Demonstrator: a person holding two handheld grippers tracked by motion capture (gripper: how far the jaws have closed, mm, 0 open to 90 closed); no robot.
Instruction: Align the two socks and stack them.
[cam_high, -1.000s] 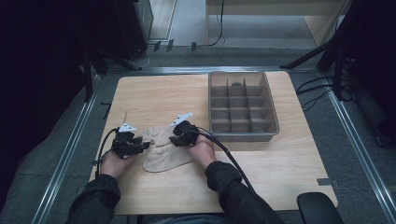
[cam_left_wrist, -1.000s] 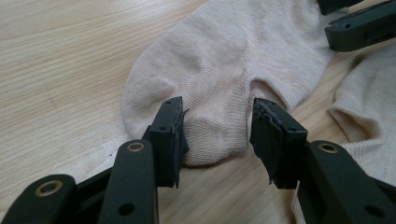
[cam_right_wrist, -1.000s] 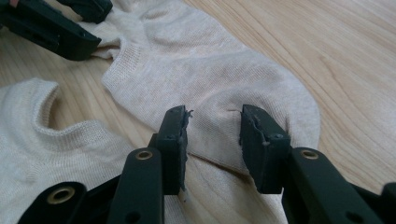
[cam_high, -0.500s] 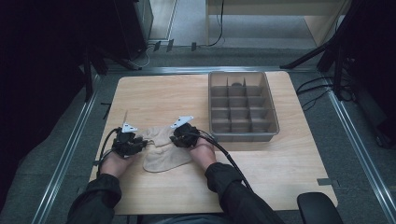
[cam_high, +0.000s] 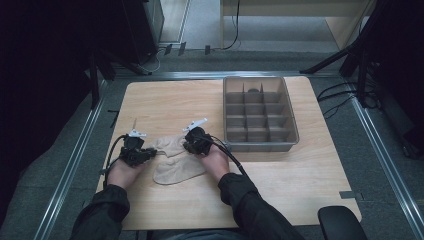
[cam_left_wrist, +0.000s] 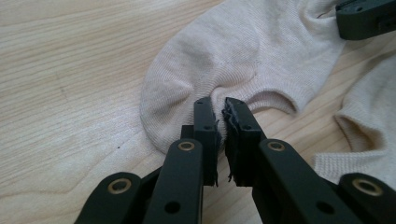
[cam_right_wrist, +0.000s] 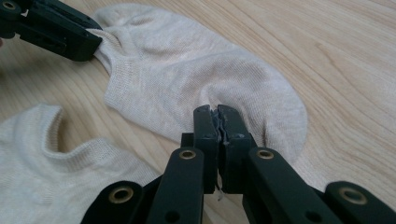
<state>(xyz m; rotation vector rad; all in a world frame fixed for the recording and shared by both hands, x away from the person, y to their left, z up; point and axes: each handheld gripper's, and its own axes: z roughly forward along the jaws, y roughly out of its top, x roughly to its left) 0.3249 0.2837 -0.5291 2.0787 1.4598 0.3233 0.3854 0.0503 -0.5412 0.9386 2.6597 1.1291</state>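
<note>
Between both grippers lies the upper sock (cam_high: 167, 145) — each end pinched by just-closed fingers (cam_left_wrist: 205, 122).

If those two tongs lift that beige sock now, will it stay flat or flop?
Probably flop: the sock is thin knit and already puckers where the left tongs pinch it. Held at both ends, with the right tongs shut on its other end, its middle would likely sag. It looks light and unlikely to slip.

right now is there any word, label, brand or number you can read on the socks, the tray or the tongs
None: no readable text anywhere.
Upper sock: plain beige knit, no label or print.
Lower sock: plain, no print showing.
Grey divided tray: no marking visible.
Left tongs and right tongs, both shut on the upper sock: bare black, only rivets.
</note>
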